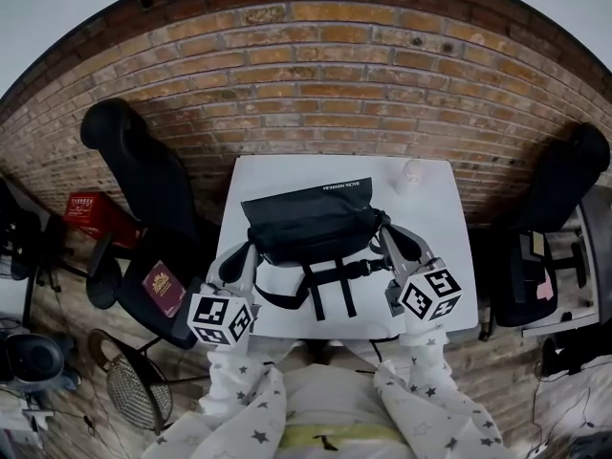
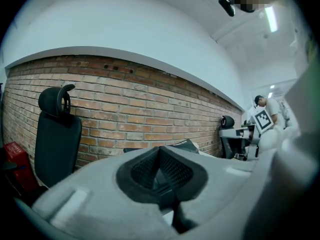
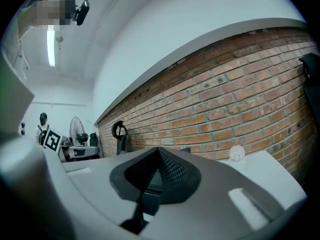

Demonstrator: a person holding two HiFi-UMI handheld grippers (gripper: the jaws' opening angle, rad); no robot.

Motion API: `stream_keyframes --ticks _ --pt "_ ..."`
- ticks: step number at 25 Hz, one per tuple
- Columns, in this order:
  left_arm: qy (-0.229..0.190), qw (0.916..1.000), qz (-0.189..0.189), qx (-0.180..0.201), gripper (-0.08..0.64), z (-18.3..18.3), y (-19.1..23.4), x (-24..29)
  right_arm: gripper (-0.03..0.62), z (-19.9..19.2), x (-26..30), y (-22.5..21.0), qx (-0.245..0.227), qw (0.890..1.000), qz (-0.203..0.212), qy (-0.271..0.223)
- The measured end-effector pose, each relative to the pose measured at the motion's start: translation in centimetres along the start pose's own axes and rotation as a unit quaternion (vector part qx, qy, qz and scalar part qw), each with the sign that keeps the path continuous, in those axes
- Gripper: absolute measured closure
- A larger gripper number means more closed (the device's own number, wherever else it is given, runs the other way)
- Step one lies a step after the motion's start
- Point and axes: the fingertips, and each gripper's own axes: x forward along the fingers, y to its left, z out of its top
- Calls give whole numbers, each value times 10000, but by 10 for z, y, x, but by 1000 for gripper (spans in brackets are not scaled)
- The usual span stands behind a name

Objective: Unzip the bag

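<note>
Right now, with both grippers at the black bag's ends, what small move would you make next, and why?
Probably open the right gripper and bring it to the top edge of the black fabric bag to find the zip pull, while the left gripper steadies it: both grippers' fingers are shut at the bag's ends and no pull shows.

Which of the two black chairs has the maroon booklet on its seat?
The chair left of the table: the booklet lies on its seat. The right chair shows none.
</note>
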Motion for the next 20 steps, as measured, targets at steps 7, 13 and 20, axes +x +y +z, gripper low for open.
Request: stream_keyframes --ticks 7,13,20 --pt "-276 9996 45 48 561 21 -4 -7 584 29 -11 4 -3 9989 -16 -465" --pt "-485 9988 118 11 561 36 -2 -13 584 43 -19 4 83 9971 -71 -756" --pt "-475 9986 165 153 561 40 -4 -16 584 40 -23 1 91 9965 -246 -792"
